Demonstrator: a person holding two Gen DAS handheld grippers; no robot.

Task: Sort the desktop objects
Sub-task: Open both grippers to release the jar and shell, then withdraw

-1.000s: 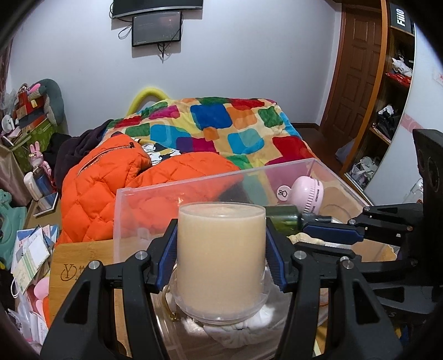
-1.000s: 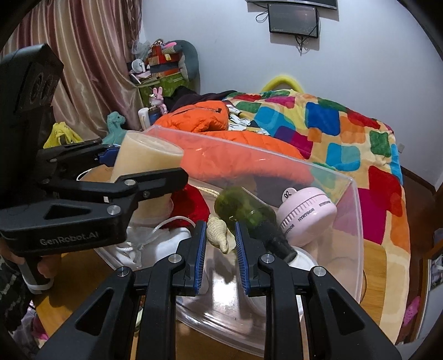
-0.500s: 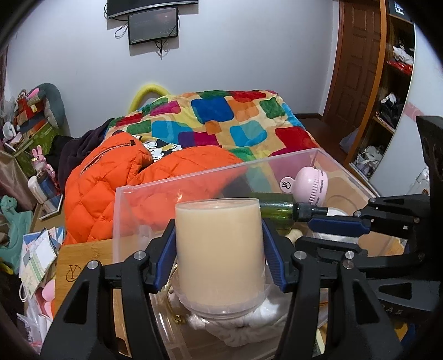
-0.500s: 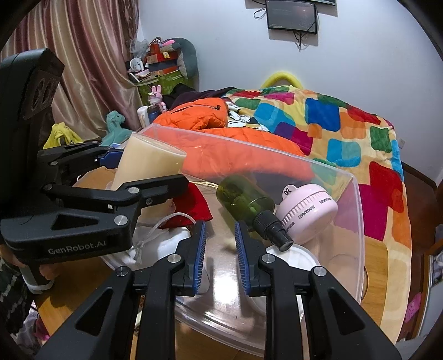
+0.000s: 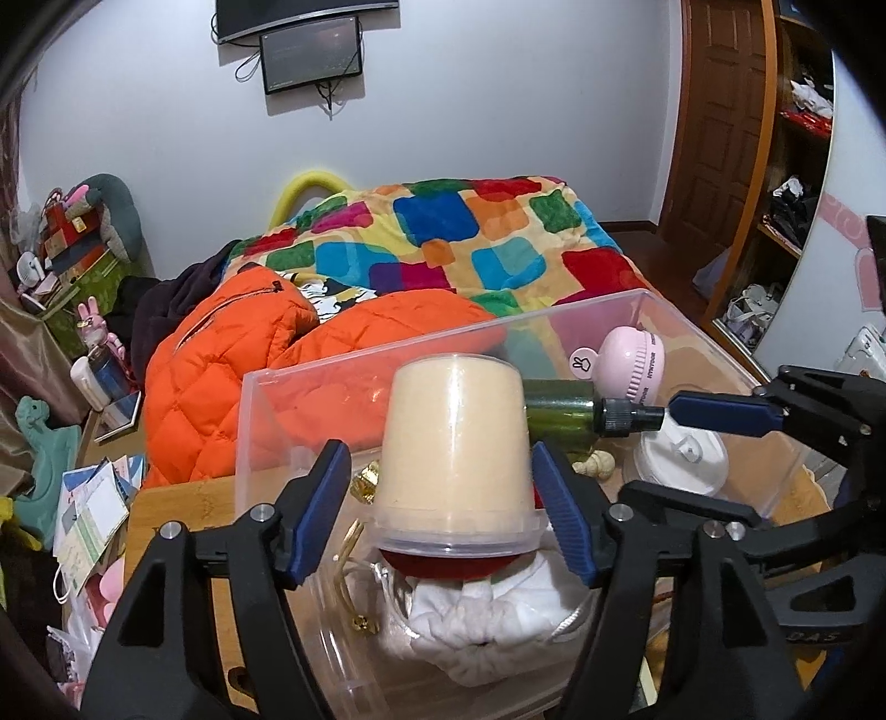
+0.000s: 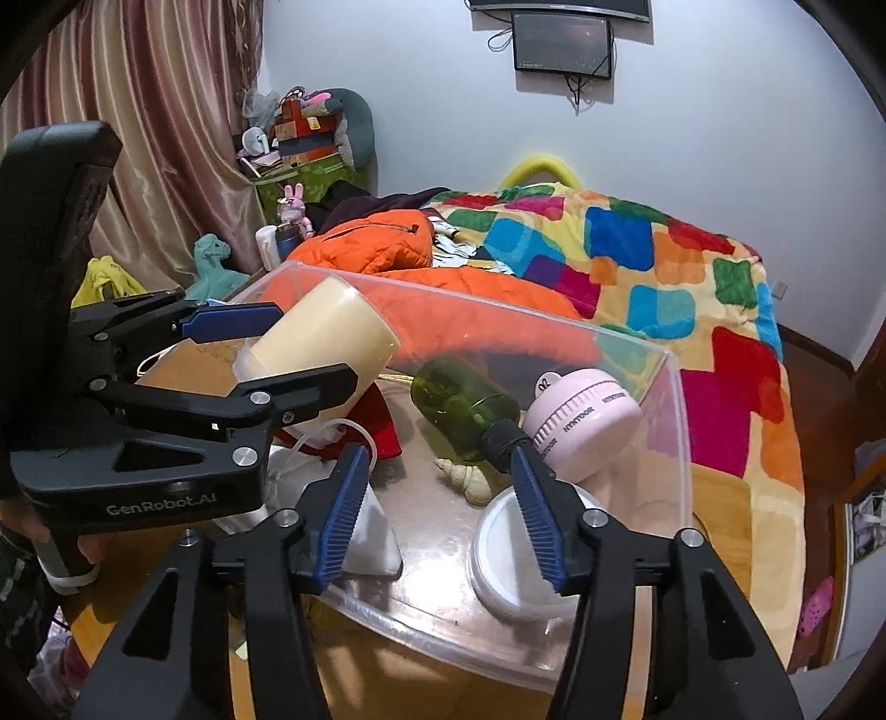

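Cream cup point(image 5: 454, 437) inverted, tilted in clear bin point(image 5: 720, 354) | left gripper point(image 5: 443, 504) opening, pads clear | right gripper point(image 6: 437, 515) opening, empty

My left wrist camera looks down along its fingers from close above the clear bin point(image 5: 653, 310), facing the bed point(image 5: 443, 238) and back wall, with the wall screen point(image 5: 313, 52) at upper centre. My right wrist camera sits just as near, facing the same bed from further right. Both share the bin, the cream cup point(image 6: 326, 332), and each other's gripper at a frame edge.
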